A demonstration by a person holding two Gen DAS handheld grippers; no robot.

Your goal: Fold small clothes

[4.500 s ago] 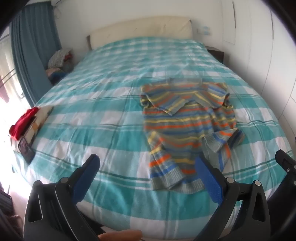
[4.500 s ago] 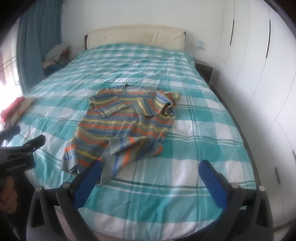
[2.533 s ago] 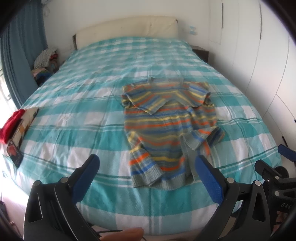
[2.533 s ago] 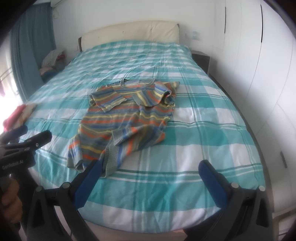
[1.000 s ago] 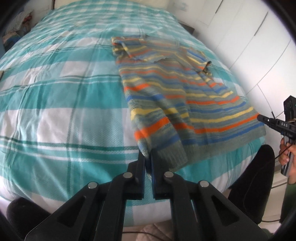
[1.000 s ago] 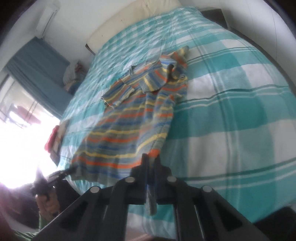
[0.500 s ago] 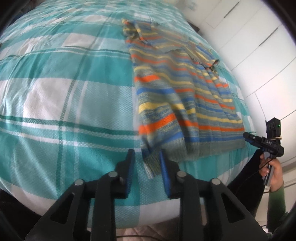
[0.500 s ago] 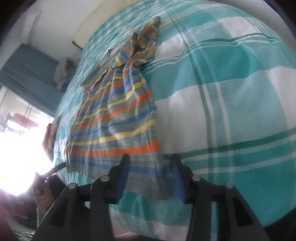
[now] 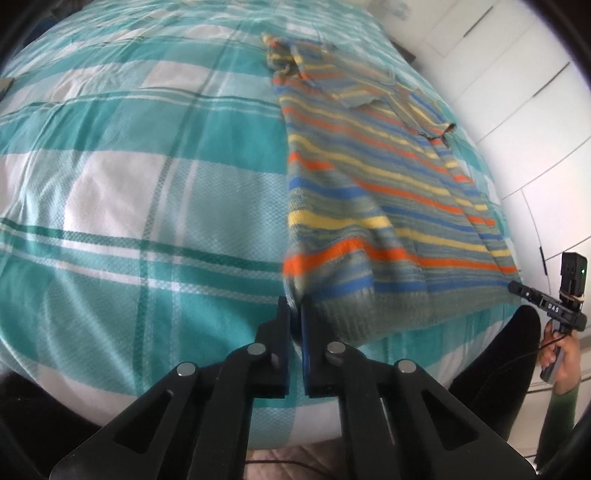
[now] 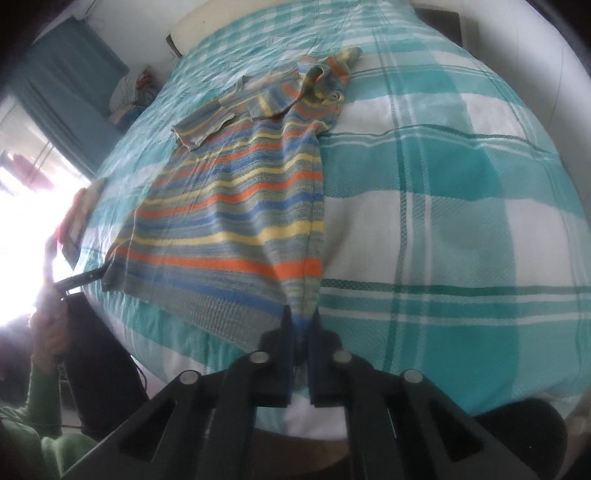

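- Left claw: jaws have just closed, now clamped on the near-left hem corner of the striped sweater; knit bunches up between the blue pads.
- Right claw: jaws have just closed too, pinching the near-right hem corner of the same sweater; fabric drawn into a narrow fold running into the pads.
- Sweater: grey knit with orange, yellow and blue stripes, lying flat on the bed, ribbed hem at the near edge of the mattress, neck end pointing toward the headboard.
- Hem is stretched between the two claws, roughly straight along the bed edge.
- Both sleeves are folded in across the upper chest; one cuff sticks out past the sweater's right side in the right wrist view.
- Bed cover: teal and white plaid, lightly wrinkled.
- Person's hand with a green sleeve grips the right claw's handle, seen at the right edge of the left wrist view.
- Other hand is visible at the left edge of the right wrist view, partly washed out by window glare.
- Teal curtain and white wardrobe doors flank the bed.
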